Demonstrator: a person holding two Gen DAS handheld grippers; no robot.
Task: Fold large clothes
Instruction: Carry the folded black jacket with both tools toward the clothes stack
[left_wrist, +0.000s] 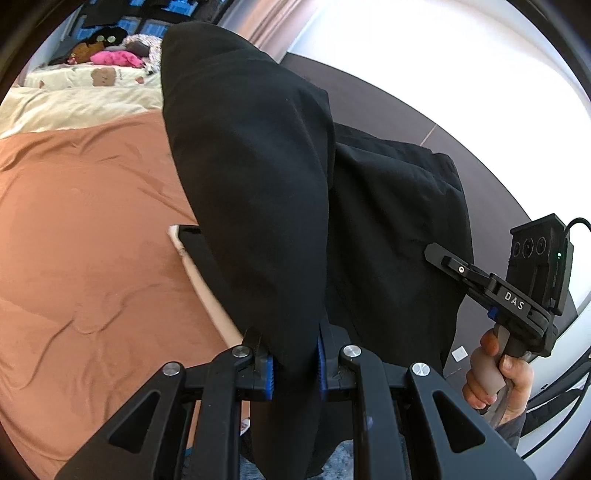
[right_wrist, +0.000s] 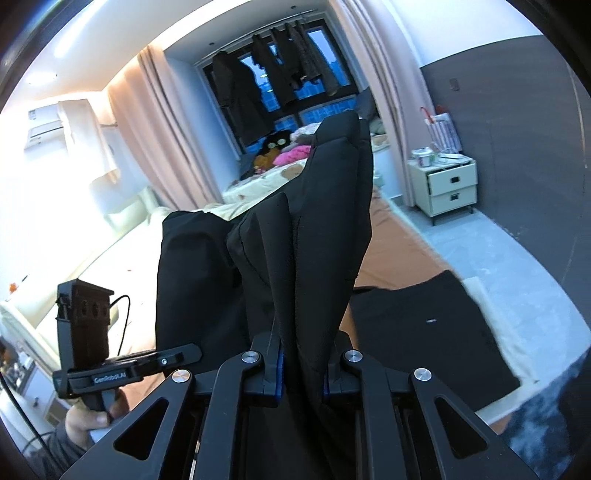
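Both grippers are clamped on the black garment (left_wrist: 258, 177), which is up in the air over the bed (left_wrist: 85, 221), not lying on it. Your left gripper (left_wrist: 295, 369) pinches a thick bunch of cloth between its blue pads (left_wrist: 269, 373); the fabric stands up ahead of the jaws and drapes off to the right toward your right gripper (left_wrist: 443, 258), where that one bites a second edge. Right wrist view agrees: right gripper (right_wrist: 301, 373) clenched on a tall ridge of cloth, left one (right_wrist: 177, 356) gripping the near-left edge. Looks like the carry/spread step: cloth lifted, fold not laid yet. A folded black piece (right_wrist: 432, 328) already sits on the bed near right, so keep this one off it and aim for the bare orange sheet (left_wrist: 74, 258) further left. Pull the two grips apart until the span between them goes taut, keep both at equal height, and let the hanging end touch down first, then lay the rest away from it. Both bites are bunched, not a clean single edge; expect wrinkles unless you tension before lowering. Don't loosen either grip until the cloth is flat on the sheet.
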